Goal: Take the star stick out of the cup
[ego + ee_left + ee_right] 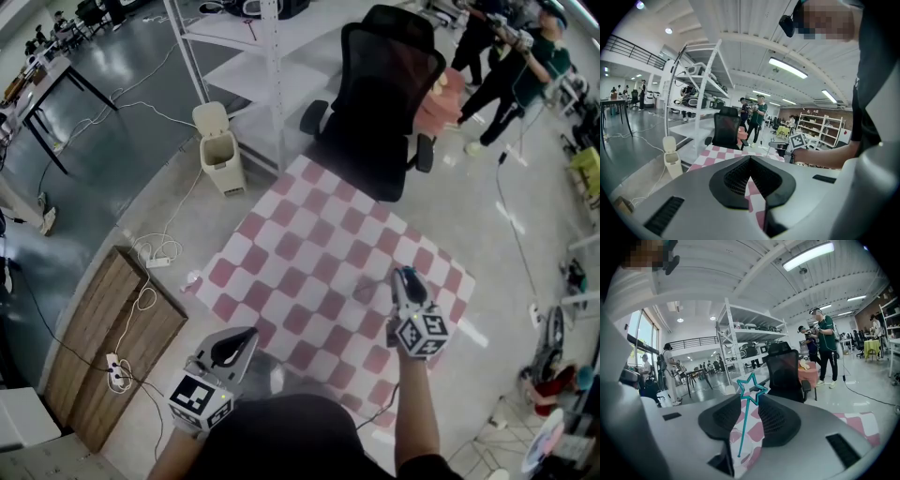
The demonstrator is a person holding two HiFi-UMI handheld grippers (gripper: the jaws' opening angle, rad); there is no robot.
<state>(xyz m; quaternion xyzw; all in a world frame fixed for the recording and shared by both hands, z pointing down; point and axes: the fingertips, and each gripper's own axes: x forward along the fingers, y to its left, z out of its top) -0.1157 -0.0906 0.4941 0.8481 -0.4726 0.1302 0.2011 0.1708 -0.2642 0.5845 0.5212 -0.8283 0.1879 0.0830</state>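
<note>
1 star stick (744, 425) (R hand-held gripper (751, 401))

Your left hand-held gripper (246, 336), grey with black pads, sits low and close to your body, its 2 jaws together on nothing. Your right hand-held gripper (405, 276) reaches further out on a bare forearm (415, 412), its jaws pinching a thin teal star-topped stick (745, 425).

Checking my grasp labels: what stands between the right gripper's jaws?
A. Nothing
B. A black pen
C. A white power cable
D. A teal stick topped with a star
D: the right gripper view shows the right gripper pinching the star stick near its teal star, the lower end hanging free over the checkered cloth.
</note>
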